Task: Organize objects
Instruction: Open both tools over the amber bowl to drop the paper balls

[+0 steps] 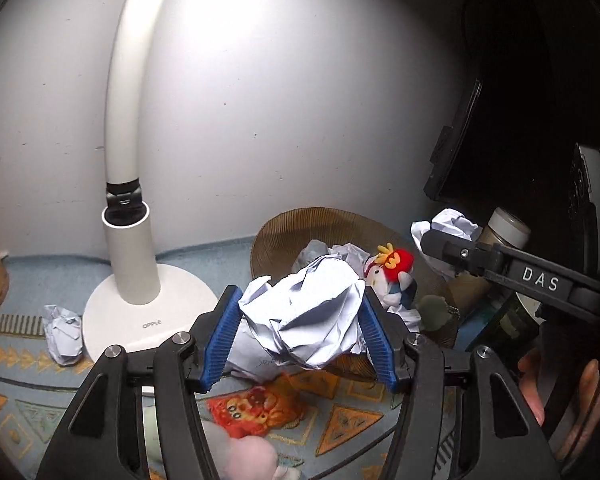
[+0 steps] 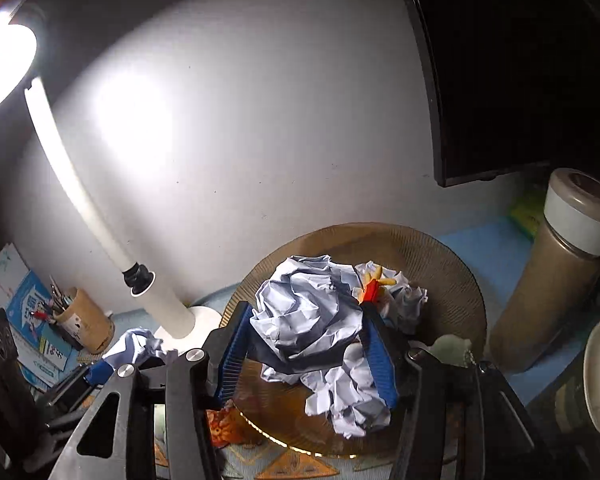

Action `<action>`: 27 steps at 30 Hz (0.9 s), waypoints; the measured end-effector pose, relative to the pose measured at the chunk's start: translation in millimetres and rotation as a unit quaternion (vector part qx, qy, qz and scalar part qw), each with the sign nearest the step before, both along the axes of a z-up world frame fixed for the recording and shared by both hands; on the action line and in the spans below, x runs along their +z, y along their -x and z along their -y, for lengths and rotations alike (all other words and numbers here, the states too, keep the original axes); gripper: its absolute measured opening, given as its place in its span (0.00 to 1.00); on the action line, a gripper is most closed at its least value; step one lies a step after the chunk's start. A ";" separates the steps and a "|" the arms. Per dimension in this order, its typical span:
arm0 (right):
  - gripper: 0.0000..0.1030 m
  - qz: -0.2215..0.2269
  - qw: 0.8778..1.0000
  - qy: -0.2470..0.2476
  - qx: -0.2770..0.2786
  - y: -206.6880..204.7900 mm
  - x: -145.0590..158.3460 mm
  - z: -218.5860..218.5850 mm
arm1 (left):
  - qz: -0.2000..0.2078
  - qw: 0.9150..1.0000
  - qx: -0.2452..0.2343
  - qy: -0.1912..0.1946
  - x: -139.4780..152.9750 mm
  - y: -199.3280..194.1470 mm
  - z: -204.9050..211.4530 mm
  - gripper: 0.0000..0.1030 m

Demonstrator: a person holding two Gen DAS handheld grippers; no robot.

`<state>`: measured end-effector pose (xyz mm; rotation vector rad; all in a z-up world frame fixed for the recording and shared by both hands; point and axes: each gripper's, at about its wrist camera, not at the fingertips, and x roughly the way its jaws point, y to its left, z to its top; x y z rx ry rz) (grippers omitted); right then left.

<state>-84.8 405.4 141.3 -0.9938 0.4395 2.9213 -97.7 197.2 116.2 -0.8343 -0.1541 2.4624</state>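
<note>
White lamp (image 1: 128, 264), amber ribbed plate (image 2: 440, 264), pale-blue crumpled paper (image 1: 316, 312), blue/orange-triangle mat (image 1: 348, 420).

Black frames; ribbed blue fingers (image 1: 223, 336)

A home study corner, lit by night. A white desk lamp (image 1: 140, 272) stands on the desk (image 1: 28, 360) at lower left of the left wrist view, its glow thrown on a bare white wall (image 1: 280, 100). The desk wears a patterned cloth. A pen holder (image 2: 86, 320) full of pens and blue workbooks (image 2: 28, 308) sit at lower left of the right wrist view. A dark monitor (image 2: 500, 80) fills the upper right, with a thermos (image 2: 560, 272) below it and a small plush toy (image 1: 392, 276) nearby.
</note>
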 end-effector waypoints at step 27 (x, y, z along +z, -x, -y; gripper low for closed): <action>0.66 0.020 0.998 -0.008 0.067 -99.7 -13.9 92.0 | 0.008 0.983 0.184 -0.001 6.1 -74.8 180.9 0.80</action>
